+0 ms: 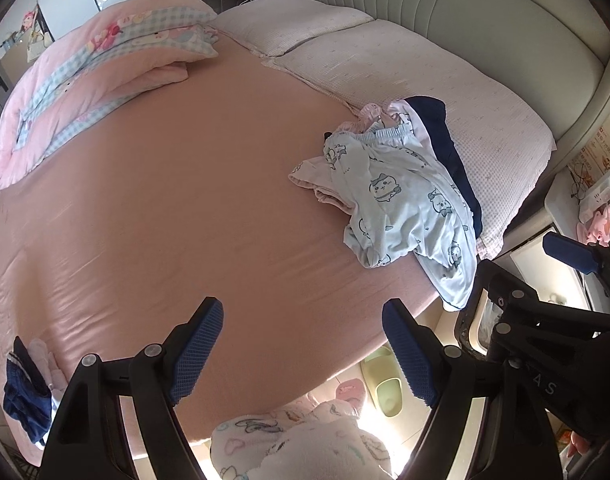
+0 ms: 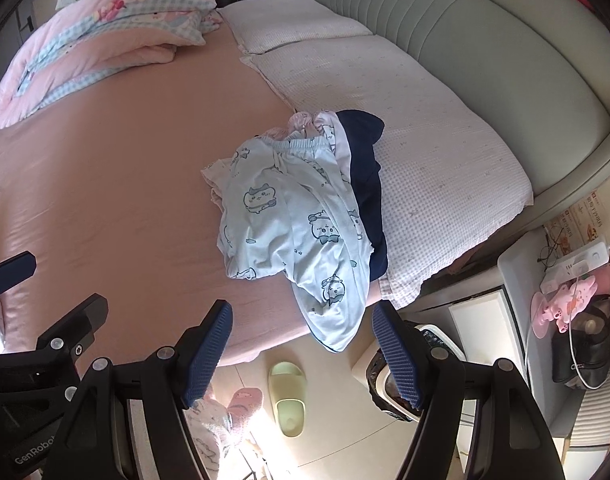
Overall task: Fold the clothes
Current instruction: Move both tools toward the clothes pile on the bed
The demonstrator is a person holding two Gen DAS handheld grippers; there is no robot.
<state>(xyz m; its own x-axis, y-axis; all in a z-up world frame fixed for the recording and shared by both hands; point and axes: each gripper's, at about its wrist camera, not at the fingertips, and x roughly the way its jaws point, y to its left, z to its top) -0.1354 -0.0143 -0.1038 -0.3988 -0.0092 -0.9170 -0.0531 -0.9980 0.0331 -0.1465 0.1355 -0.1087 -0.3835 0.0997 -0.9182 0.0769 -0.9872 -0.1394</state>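
While both claws hang above the near edge of the bed, the left gripper (image 1: 303, 344) stands with its blue pads wide apart and nothing between them, and the right gripper (image 2: 303, 350) is spread just as wide and equally empty. Below the right one, on the pale floor, lie a green slipper (image 2: 288, 392) and a pink slipper (image 2: 245, 400), and beside them a bin (image 2: 389, 380) lined with a dark bag; what it holds cannot be made out. On the pink sheet (image 1: 165, 200) close to the left gripper sits a small folded stack (image 1: 29, 384) with a navy piece uppermost. Farther on, toward the right edge of the mattress, lies the unfolded heap of clothes: light blue cartoon-print pyjamas (image 2: 297, 224) on top, one leg drooping over the bed's edge, with a navy garment (image 2: 365, 160) and a pink garment (image 2: 305, 120) beneath, resting partly on a checked pillow (image 2: 445, 140). At the far left a folded pink quilt (image 1: 85, 80) is piled, and a padded green headboard (image 2: 485, 40) closes the far side.
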